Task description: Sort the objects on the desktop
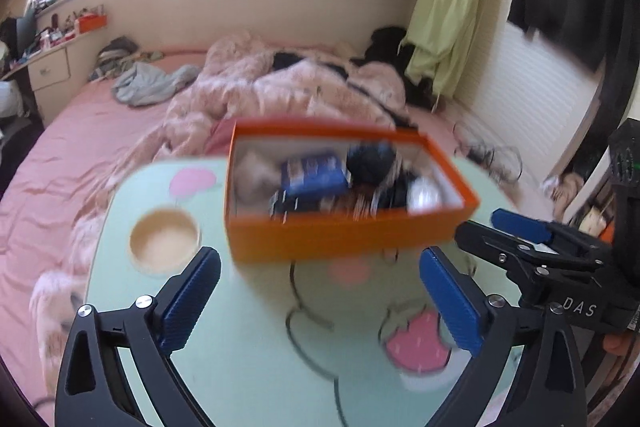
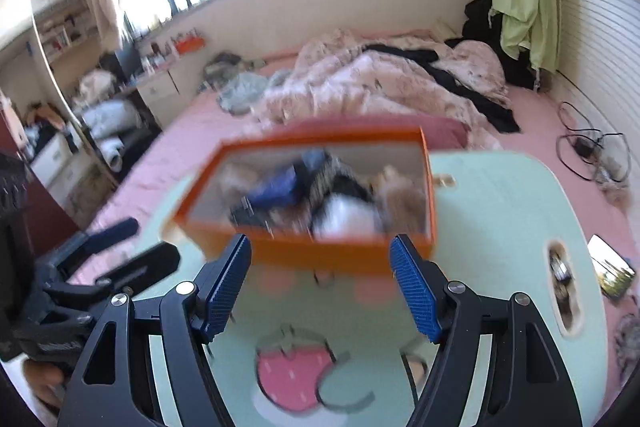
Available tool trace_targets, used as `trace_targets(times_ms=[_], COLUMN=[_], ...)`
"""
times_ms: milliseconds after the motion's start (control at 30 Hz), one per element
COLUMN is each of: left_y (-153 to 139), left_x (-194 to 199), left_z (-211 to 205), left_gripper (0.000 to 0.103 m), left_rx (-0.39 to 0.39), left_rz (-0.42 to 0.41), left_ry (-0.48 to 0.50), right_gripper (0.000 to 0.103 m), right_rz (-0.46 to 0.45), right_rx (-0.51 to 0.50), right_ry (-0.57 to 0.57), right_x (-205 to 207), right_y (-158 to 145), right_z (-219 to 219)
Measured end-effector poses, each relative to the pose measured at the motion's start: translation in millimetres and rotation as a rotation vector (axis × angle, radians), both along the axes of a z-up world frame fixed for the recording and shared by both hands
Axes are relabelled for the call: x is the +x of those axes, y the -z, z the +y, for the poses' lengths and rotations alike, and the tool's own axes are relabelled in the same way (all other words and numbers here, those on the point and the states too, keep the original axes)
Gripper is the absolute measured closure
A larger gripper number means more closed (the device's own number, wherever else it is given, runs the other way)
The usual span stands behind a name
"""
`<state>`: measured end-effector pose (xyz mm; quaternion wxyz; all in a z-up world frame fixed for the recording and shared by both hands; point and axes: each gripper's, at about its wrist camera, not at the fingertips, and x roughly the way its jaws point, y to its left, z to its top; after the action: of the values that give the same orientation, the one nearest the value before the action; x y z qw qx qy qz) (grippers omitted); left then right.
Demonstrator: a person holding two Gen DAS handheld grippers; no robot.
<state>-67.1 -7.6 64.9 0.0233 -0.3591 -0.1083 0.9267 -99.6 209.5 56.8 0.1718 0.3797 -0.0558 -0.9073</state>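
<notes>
Both claws are empty. Left gripper [image 1: 320, 301], black with blue ribbed pads, has its jaws standing very wide apart, and nothing is between them except the bare table top below. Right gripper [image 2: 322, 283], of the same make, has its jaws open also, a little less wide, and holds nothing.

As landmark I take the orange rectangular cardboard box [image 1: 344, 235], which has no lid and stands on the pale green table with cartoon strawberry print [image 1: 248, 367]. Inside the box lie several blurred things: a blue packet, a dark round thing, something white and something beige; I cannot tell more about them. Both grippers are on the near side of the box, close to its front wall and not touching it. In the left wrist view the right gripper shows to the right of the box. To the left of the box, well apart from it, a round beige cup holder [image 1: 164, 241] is sunk in the table top. To the right of the box, in the right wrist view, a long oval handle slot [image 2: 562, 291] is cut in the table edge. Behind the box lies a pink bed with a crumpled pink blanket [image 1: 280, 87].
</notes>
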Motion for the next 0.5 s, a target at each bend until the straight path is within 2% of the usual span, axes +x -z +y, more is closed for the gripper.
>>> trace_targets(times_ms=[200,300,433,500], left_y=[41,54,67,70], left_x=[21,29,35,37], left_z=[7,11,14,20], left_gripper=[0.003,0.003,0.002,0.001], left_rx=[0.003,-0.051,-0.057,-0.119], left_rz=[-0.115,-0.128,-0.146,-0.140], left_ry=[-0.032,-0.068,-0.079,-0.089], right_gripper=[0.031,0.031,0.031,0.031], right_rz=[-0.084,-0.105,-0.136,-0.152], right_rx=[0.103,0.122,0.137,0.135], right_ry=[0.002,0.003,0.011,0.018], right_x=[26,36,40,40], right_y=[36,47,60,62], right_z=[3,4,7,8])
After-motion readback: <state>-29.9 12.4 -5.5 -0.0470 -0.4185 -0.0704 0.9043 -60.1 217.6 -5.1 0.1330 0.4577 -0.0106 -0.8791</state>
